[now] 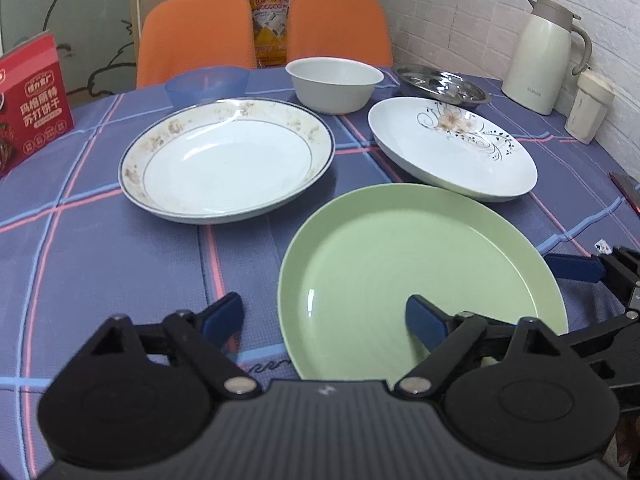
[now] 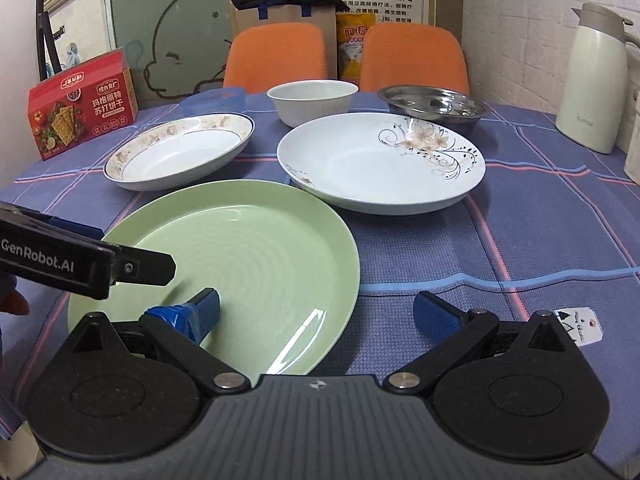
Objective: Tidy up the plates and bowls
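Observation:
A green plate [image 1: 416, 264] lies nearest me on the table; it also shows in the right wrist view [image 2: 248, 248]. Behind it lie a blue-rimmed white plate [image 1: 228, 164] at left and a flower-patterned white plate [image 1: 452, 148] at right. Further back stand a blue plastic bowl [image 1: 206, 82], a white bowl [image 1: 334, 84] and a steel dish [image 1: 444, 84]. My left gripper [image 1: 324, 316] is open, straddling the green plate's left rim. My right gripper [image 2: 316, 312] is open, straddling its right rim. Neither holds anything.
A blue checked cloth [image 1: 100, 260] covers the table. A red cracker box [image 1: 30, 104] stands at the left, a cream thermos jug [image 1: 544, 56] and a cup [image 1: 590, 106] at the right by the brick wall. Two orange chairs [image 1: 200, 36] stand behind.

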`<action>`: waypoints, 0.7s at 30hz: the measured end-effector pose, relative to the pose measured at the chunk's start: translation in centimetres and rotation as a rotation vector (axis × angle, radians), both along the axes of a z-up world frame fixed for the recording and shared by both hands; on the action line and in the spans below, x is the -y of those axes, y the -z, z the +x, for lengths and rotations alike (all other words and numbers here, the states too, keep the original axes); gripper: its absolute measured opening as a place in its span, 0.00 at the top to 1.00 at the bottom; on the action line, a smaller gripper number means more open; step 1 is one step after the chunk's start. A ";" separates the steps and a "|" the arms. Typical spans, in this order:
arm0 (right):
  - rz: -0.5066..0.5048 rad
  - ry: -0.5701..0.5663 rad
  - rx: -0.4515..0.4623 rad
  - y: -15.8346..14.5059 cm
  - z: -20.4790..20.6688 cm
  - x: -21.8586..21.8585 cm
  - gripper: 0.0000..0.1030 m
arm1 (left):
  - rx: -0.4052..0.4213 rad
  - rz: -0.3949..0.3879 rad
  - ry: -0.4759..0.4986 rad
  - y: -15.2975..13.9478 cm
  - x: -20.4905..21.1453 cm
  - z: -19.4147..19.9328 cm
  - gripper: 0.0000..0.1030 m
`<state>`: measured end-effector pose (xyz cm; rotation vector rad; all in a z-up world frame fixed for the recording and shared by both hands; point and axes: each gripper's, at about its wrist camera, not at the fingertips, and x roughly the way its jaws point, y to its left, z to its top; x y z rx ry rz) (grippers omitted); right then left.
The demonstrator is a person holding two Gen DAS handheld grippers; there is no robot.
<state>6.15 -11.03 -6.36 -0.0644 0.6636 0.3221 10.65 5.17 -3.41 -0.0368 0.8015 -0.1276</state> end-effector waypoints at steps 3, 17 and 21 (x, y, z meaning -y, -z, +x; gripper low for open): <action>-0.010 -0.025 -0.041 -0.5 0.6 -1.1 0.14 | 0.012 -0.014 0.028 -0.2 0.1 -0.3 0.40; 0.023 -0.051 -0.031 -1.0 -0.7 -3.8 0.13 | 0.020 -0.037 -0.066 -1.8 -2.7 -2.3 0.52; 0.050 -0.091 0.004 -1.9 -2.1 -5.6 0.13 | 0.008 -0.017 -0.135 -2.0 -5.7 -4.4 0.52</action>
